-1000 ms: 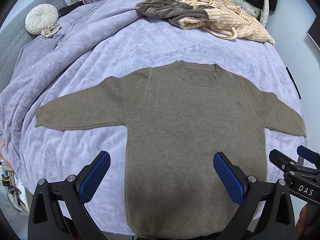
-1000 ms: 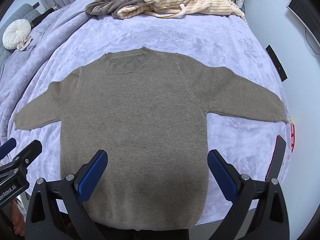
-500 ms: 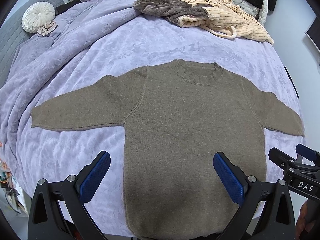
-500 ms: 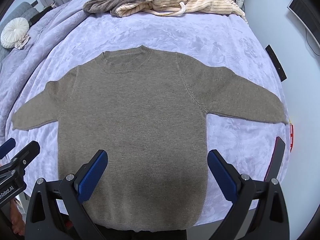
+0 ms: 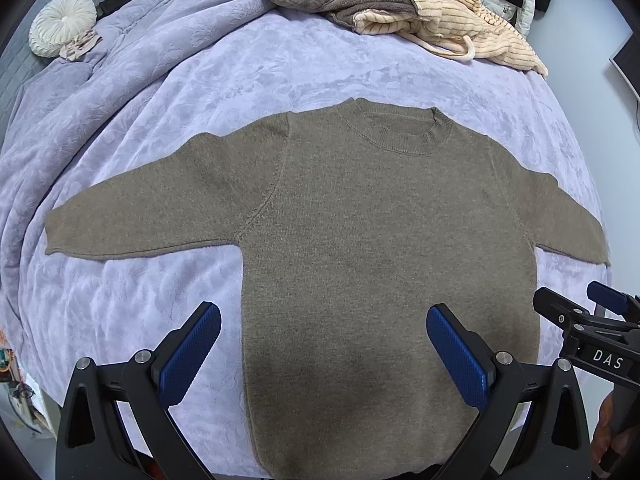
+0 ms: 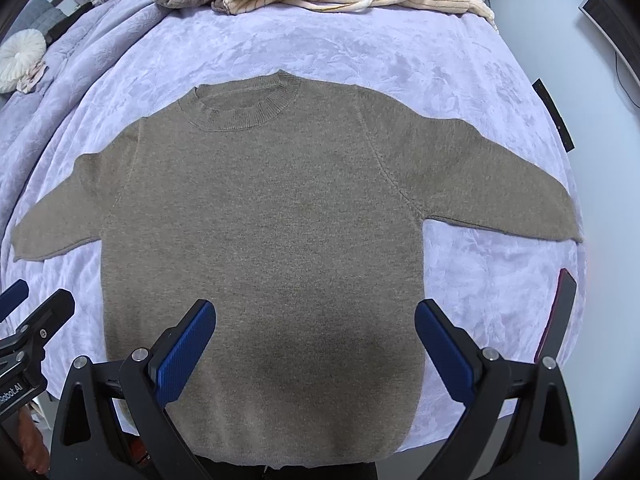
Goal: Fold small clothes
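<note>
Olive knit sweater (image 5: 360, 240): flat on lilac bedspread (image 5: 240, 80), sleeves spread toward 9 and 3 o'clock, collar at 12.
Left gripper (image 5: 324, 344): jaws wide, empty, above hem.
Right gripper (image 6: 316, 340): jaws wide, empty, above hem.
Clothes pile (image 5: 400, 4): at 12 o'clock, well apart from sweater.
Round cushion (image 5: 62, 28): at 10 o'clock.

The sweater's (image 5: 360, 248) hem at six o'clock runs out of the left wrist view, the right gripper (image 5: 592, 320) at four o'clock is cut by the edge, and the clutter (image 5: 16, 384) at eight o'clock is too small to tell.
</note>
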{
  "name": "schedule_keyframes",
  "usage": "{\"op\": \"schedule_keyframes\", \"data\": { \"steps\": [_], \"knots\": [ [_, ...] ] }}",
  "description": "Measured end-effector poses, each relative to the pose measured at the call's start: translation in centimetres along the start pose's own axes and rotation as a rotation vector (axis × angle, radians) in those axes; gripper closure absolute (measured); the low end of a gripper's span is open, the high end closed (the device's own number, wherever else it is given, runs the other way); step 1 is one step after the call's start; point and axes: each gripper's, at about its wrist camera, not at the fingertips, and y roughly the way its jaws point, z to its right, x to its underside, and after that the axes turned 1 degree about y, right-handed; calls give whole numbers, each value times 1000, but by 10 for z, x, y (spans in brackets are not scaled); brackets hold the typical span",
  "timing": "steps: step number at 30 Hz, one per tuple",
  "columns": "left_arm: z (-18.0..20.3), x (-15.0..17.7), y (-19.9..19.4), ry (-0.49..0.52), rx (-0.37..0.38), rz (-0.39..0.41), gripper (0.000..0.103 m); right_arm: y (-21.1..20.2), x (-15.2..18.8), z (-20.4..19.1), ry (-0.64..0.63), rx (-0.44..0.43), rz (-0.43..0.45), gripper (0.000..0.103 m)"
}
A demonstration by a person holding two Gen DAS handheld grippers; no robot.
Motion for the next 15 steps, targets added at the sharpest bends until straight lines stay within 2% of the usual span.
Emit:
{"op": "schedule_keyframes", "data": {
  "steps": [9, 15],
  "knots": [
    [-4, 1, 10, -2, 35, -22, 0, 1, -4, -10, -5, 12, -9, 3],
    [-27, 3, 18, -42, 30, -22, 0, 1, -3, -31, -35, -17, 0, 3]
  ]
}}
